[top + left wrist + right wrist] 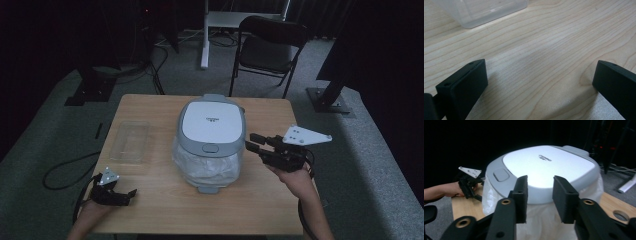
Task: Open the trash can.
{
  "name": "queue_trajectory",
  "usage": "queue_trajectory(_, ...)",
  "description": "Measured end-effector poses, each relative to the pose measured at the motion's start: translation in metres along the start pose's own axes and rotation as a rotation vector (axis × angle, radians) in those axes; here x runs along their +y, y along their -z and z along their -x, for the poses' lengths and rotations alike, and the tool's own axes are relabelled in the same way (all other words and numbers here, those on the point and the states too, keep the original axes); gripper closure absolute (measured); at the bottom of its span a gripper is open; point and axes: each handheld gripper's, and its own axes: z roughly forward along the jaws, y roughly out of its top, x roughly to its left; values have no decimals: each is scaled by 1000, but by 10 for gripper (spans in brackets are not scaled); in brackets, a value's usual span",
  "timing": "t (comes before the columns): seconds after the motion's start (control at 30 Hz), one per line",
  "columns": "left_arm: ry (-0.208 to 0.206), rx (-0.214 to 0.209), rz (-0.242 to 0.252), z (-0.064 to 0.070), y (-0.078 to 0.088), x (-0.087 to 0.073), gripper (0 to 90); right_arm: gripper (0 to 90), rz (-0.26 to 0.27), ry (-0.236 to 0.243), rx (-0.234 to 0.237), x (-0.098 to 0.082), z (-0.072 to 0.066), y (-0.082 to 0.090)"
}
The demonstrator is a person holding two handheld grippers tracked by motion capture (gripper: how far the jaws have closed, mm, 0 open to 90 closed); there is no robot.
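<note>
A round grey and white bin (212,134) sits in the middle of the wooden table (260,200). Its lid (212,122) is down flat, with a small grey button (210,148) at the near edge. A thin white plastic bag (207,167) sticks out from under the lid and hangs around the sides of the bin.

The right gripper (254,141) is in the air just beside the bin, on its right side, and points at it. Its two black jaws are part way closed with a gap between them — nothing is in the gap, and they do not touch the bin. In the right gripper view the jaws stand in front of the lid's rim.

The left gripper (131,192) rests low on the table near the front left corner, well apart from the bin. Its jaws are spread wide over bare wood, holding nothing.

A clear plastic box (130,140) lies on the table to the left of the bin — near the left gripper, not touching it.

Behind the table, on the grey floor, stands a black folding chair (270,47).
</note>
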Motion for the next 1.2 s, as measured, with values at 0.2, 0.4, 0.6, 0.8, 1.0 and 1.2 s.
queue_trajectory(0.2,0,-1,1,0,0,0,5,806,-1,19,55,7,-5,-15)
queue_trajectory(0.4,-1,-1,1,0,0,0,5,851,4,28,99,13,-11,-28)
queue_trajectory(0.6,-1,-1,1,0,0,0,5,899,1,49,133,16,-19,-46)
queue_trajectory(0.8,-1,-2,2,0,0,0,6,900,1,64,177,18,-26,-62)
queue_trajectory(1.0,-1,-2,2,0,0,0,5,900,-23,87,188,17,-33,-78)
queue_trajectory(1.2,-1,-2,2,0,0,0,5,900,-47,97,189,16,-37,-86)
